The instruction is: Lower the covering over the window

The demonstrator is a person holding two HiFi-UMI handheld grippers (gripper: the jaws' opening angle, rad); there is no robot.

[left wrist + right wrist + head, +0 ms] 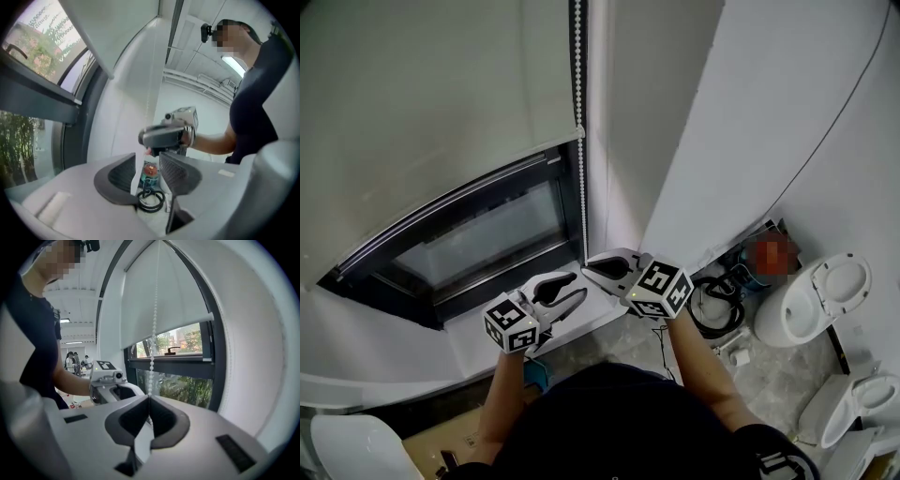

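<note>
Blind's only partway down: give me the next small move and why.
Probably lift the open left gripper and close it on the bead chain above the right gripper, which is shut on that chain; the roller blind covers only the top of the window.

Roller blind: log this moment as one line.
roller blind: partly down | window: lower part uncovered | right gripper: shut on bead chain | left gripper: open, gripping nothing

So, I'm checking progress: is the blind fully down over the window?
No, the blind stops partway down, with bare window glass showing beneath it.
</note>
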